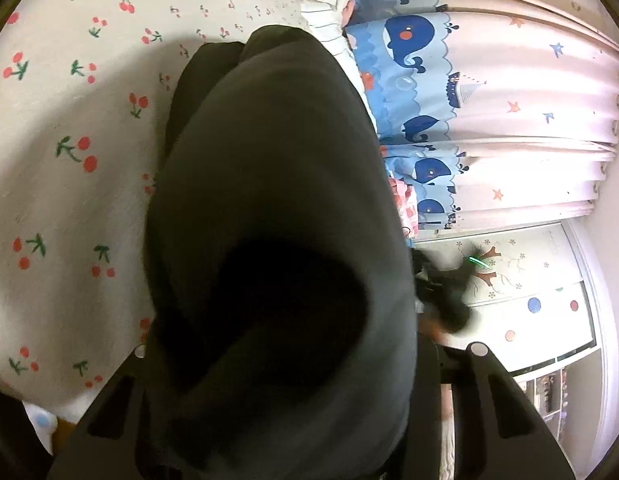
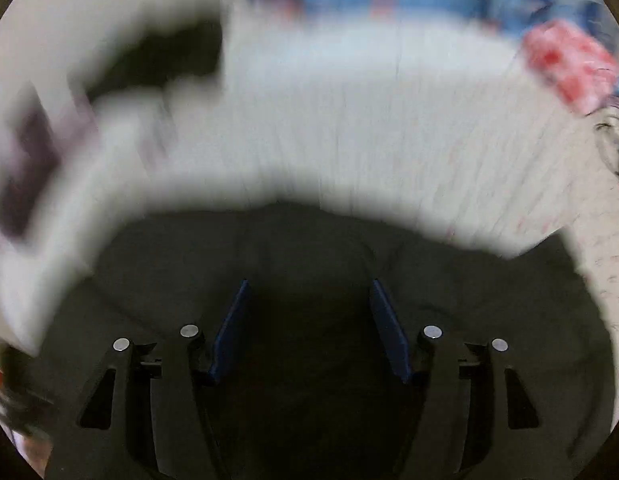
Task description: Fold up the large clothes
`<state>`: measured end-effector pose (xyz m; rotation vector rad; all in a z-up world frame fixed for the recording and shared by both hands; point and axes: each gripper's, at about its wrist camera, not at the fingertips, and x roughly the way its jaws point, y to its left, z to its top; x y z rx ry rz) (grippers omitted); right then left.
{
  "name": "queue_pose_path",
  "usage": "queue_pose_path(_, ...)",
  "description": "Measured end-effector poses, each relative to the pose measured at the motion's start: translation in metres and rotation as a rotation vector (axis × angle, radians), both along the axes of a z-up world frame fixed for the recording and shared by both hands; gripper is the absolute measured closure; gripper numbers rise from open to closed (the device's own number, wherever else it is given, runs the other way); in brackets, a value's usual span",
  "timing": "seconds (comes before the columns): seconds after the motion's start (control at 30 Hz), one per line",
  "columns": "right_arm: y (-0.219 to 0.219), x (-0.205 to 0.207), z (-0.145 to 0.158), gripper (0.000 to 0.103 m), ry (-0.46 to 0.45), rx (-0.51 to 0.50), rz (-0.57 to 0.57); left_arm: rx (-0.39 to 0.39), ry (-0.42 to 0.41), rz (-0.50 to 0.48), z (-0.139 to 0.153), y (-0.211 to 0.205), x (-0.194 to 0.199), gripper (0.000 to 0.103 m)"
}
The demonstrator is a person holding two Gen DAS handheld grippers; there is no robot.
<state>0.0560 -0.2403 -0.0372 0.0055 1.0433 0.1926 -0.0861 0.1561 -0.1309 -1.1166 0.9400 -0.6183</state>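
So the dark garment point(image 1: 269, 208) is bunching up between the fingers of the left gripper point(image 1: 277, 360) and draping away across the cherry-print sheet point(image 1: 69, 160). The cloth is hiding the pads completely, but with fabric heaped between the arms like that, it's looking like the left is pinching a thick fold. In the right wrist view the same dark garment point(image 2: 309, 248) is lying flat under the right gripper point(image 2: 309, 320), whose blue pads point(image 2: 231, 332) are standing well apart with only empty space between them, so it's gripping nothing right now. That view is badly smeared, so anything beyond the cloth is a guess.

Tips for this step, as I'm reading it: the left is carrying its edge over, so keeping that pinch firm matters, since a thick wad can slip. The right should be going for a matching edge or corner, grabbing just one layer rather than a bundle, so both sides travel together and the fold lands square.

Further out, a whale-print curtain point(image 1: 449, 92) is hanging on the right, plus a white striped cloth point(image 1: 329, 20) at the far end of the bed.
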Motion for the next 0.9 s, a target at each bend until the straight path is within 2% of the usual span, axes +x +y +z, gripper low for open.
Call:
queue_pose_path(0.07,0.008,0.013,-0.026,0.034,0.055,-0.025,0.015,0.009,-0.024,-0.010,0.010,-0.006,0.002,0.061)
queue_pose_path(0.1,0.010,0.017,-0.026,0.034,0.076,-0.031,0.017,0.034,-0.036,-0.009,0.013,-0.007,0.001,0.061)
queue_pose_path(0.17,0.006,0.016,-0.013,0.034,0.096,-0.011,0.019,0.009,-0.023,-0.004,0.010,-0.003,0.001,0.061)
queue_pose_path(0.2,0.005,0.008,0.001,0.034,0.072,0.008,0.018,-0.008,-0.008,-0.002,0.007,-0.001,0.000,0.061)
queue_pose_path(0.27,0.004,-0.026,0.033,0.034,-0.036,0.001,0.046,-0.012,-0.001,0.002,0.005,0.002,-0.001,0.060)
queue_pose_path(0.33,0.001,-0.056,0.041,0.033,-0.065,-0.017,0.053,-0.005,-0.005,0.006,0.006,0.001,0.000,0.058)
queue_pose_path(0.4,0.005,-0.071,0.011,0.029,-0.006,-0.068,0.075,-0.008,0.000,0.016,0.007,-0.001,0.000,0.054)
queue_pose_path(0.43,0.008,-0.073,-0.002,0.027,-0.012,-0.093,0.097,-0.003,0.004,0.016,0.007,-0.004,0.001,0.048)
queue_pose_path(0.47,0.008,-0.071,-0.010,0.026,-0.024,-0.101,0.106,0.007,-0.001,0.015,0.008,-0.006,0.000,0.047)
queue_pose_path(0.57,0.002,-0.064,0.002,0.027,0.025,-0.052,0.064,0.043,-0.022,0.026,0.013,-0.007,-0.003,0.047)
queue_pose_path(0.67,0.005,-0.102,0.033,0.027,-0.089,-0.077,0.077,0.033,-0.020,0.035,0.013,-0.005,-0.004,0.047)
queue_pose_path(0.7,0.005,-0.114,0.034,0.027,-0.107,-0.093,0.077,0.036,-0.024,0.037,0.014,-0.005,-0.005,0.047)
queue_pose_path(0.77,0.007,-0.124,0.011,0.024,-0.051,-0.117,0.092,0.042,-0.031,0.040,0.016,-0.006,-0.008,0.047)
queue_pose_path(0.83,0.009,-0.129,-0.011,0.021,-0.069,-0.162,0.123,0.048,-0.039,0.039,0.018,-0.007,-0.013,0.047)
queue_pose_path(0.9,0.013,-0.130,-0.008,0.022,-0.038,-0.163,0.109,0.083,-0.053,0.049,0.022,-0.007,-0.023,0.047)
